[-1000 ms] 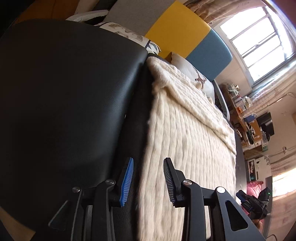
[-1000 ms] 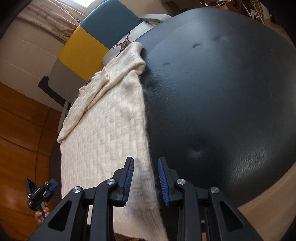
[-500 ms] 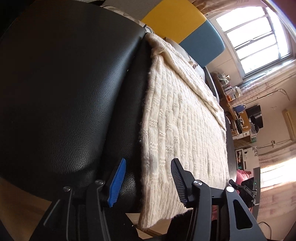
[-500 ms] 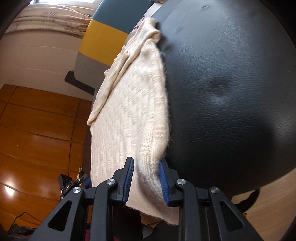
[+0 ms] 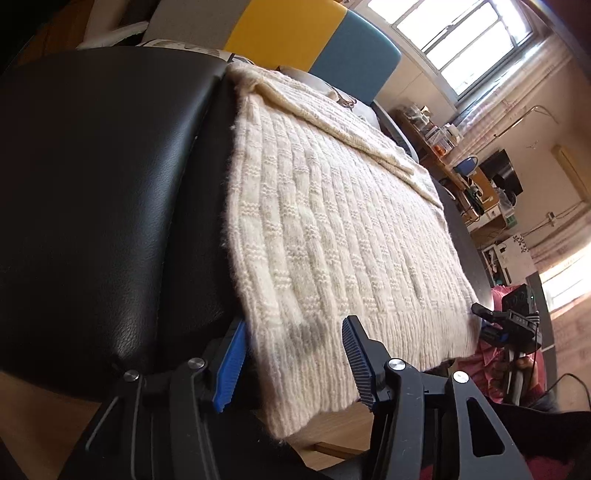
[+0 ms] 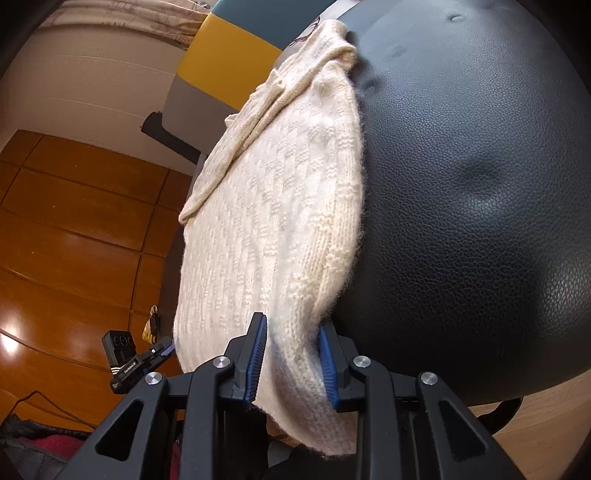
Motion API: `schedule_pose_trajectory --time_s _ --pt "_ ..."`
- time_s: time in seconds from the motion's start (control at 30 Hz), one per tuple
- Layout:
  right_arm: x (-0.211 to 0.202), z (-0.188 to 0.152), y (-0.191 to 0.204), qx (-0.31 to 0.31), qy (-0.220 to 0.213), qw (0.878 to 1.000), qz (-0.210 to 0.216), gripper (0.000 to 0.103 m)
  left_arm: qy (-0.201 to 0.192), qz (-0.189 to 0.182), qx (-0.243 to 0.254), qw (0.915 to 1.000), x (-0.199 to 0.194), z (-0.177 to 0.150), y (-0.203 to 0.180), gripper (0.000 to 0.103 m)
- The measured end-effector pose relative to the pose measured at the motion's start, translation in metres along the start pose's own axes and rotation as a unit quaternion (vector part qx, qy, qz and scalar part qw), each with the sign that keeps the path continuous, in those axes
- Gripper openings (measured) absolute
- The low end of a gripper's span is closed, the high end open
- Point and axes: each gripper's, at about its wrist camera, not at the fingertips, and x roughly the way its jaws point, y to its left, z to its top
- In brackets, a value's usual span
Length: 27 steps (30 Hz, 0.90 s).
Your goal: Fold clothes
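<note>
Left wrist view: the left gripper point(image 5: 293, 363) stands with its jaws moderately wide, straddling the near left corner of a cream knitted sweater point(image 5: 332, 229). The blue-padded finger point(image 5: 231, 369) lies at the sweater's left edge, against the black leather cushion point(image 5: 92, 184) that carries the garment; the black ribbed finger point(image 5: 356, 363) lies over the ribbed hem. Neither pad visibly presses the knit. The sweater lies flat along the right part of the cushion, its hem hanging over the near edge and a folded sleeve running along its far right side. At the right margin, the right gripper point(image 5: 491, 325) appears beside the hem's right corner. Behind the cushion stand a yellow and blue chair back point(image 5: 314, 33), a window point(image 5: 469, 40) and a cluttered desk point(image 5: 465, 177). Right wrist view: the right gripper point(image 6: 291, 360) has narrow jaws that are closing, with the near right corner of the sweater point(image 6: 273, 229) bunched between both blue pads point(image 6: 256, 360), which touch the knit on either side. The hem hangs below the fingers. The garment here lies along the left edge of the black leather cushion point(image 6: 480, 184), with the wooden floor point(image 6: 66, 240) at the left. The left gripper point(image 6: 162, 352) shows small at the hem's far corner.
</note>
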Motion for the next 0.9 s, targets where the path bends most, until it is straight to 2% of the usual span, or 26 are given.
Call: schedule_pose_trajectory --time_s 0.07,0.17,0.2,0.23,0.27,0.33,0.43,0.57,0.67,0.77,0.9 --pt "0.0 -0.001 0.001 -0.007 -0.005 1.0 -0.017 0.014 -0.009 0.001 -0.005 0.9999 0.002 -0.001 -0.001 0.053" --pt "-0.002 -0.006 0.008 -0.024 -0.013 0.999 -0.04 0.013 -0.015 -0.002 -0.01 0.9998 0.005 -0.001 -0.004 0.052" --pt "-0.004 -0.008 0.009 -0.029 -0.014 0.998 -0.048 0.013 -0.013 -0.004 -0.012 0.9998 0.006 0.001 -0.004 0.045" --pt "-0.005 -0.01 0.01 -0.033 -0.016 0.998 -0.055 0.013 -0.006 0.003 -0.021 0.9998 0.01 0.003 -0.003 0.012" --pt "-0.006 -0.011 0.011 -0.034 -0.017 0.997 -0.06 0.012 0.002 0.012 -0.03 0.9995 0.014 0.004 -0.001 0.006" --pt "-0.007 -0.013 0.014 -0.038 -0.02 0.997 -0.067 0.012 -0.002 0.007 -0.034 0.9994 0.013 0.005 -0.001 0.005" --pt "-0.006 -0.021 0.023 -0.053 -0.012 0.997 -0.055 0.012 -0.01 -0.002 -0.038 0.9992 0.01 0.006 -0.002 0.005" --pt "0.0 -0.032 0.038 -0.069 0.001 0.998 -0.011 0.012 -0.037 -0.056 -0.064 0.9956 -0.01 0.008 0.005 0.005" --pt "-0.001 -0.035 0.048 -0.072 -0.007 0.997 0.02 0.011 -0.057 -0.089 -0.052 0.993 -0.028 0.007 0.002 0.005" --pt "-0.013 -0.035 0.06 -0.069 -0.026 0.995 0.068 0.011 -0.07 -0.124 -0.049 0.9886 -0.045 0.008 -0.001 0.005" --pt "-0.027 -0.041 0.072 -0.079 -0.022 0.993 0.088 0.011 -0.091 -0.172 -0.052 0.9794 -0.07 0.012 -0.005 0.005"
